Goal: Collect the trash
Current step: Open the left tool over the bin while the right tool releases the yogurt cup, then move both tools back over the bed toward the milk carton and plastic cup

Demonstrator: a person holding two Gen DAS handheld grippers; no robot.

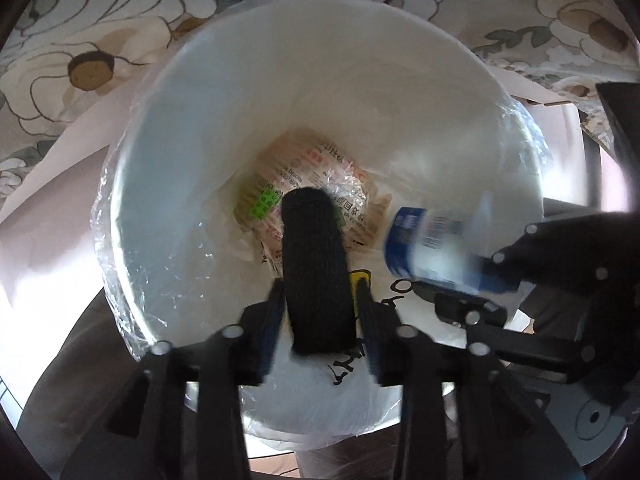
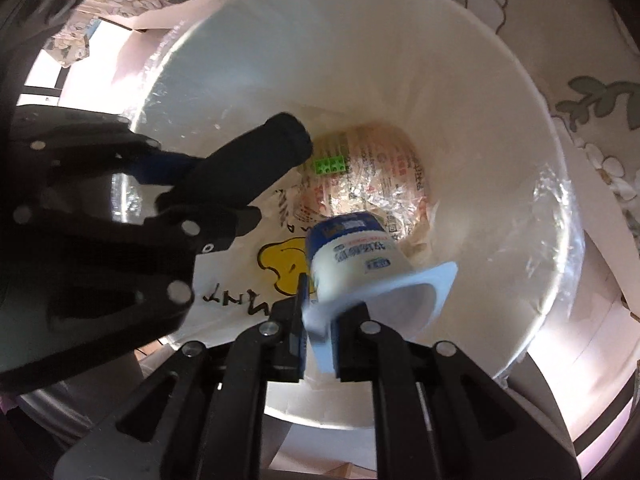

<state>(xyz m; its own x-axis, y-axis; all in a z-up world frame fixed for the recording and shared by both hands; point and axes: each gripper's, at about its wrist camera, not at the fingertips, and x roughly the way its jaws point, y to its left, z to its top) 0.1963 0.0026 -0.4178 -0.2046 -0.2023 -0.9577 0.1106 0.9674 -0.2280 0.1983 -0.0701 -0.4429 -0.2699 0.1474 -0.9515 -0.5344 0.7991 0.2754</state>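
The white bin (image 1: 248, 92), lined with a clear plastic bag (image 1: 120, 248), fills both views from above. At its bottom lies a crumpled food wrapper (image 1: 320, 168) printed in red and black characters too small and creased to read, with a bright green patch (image 1: 266, 200) on it. On the near inner wall of the bin is a yellow cartoon shape (image 2: 280, 260) with hand-drawn black letters beneath it (they look like "MNY" seen upside down, but I cannot be sure).

The left gripper (image 1: 320, 312) points steeply down into the bin with a black knitted roll (image 1: 316, 272) standing between its jaws; the jaws are a little apart, and whether the pads press the roll cannot be told. The right gripper (image 2: 320, 336) hangs over the bin's near right side with the rim of a white yoghurt cup (image 2: 360, 264) between its narrowly parted jaws; the cup is blurred and tilted, base toward the wrapper, and its blue label carries small print that cannot be read. Whether the pads grip it I cannot tell.

The two grippers sit close side by side inside the bin mouth, with free room toward the far wall. Beyond the rim lies a floral cloth (image 1: 100, 40).
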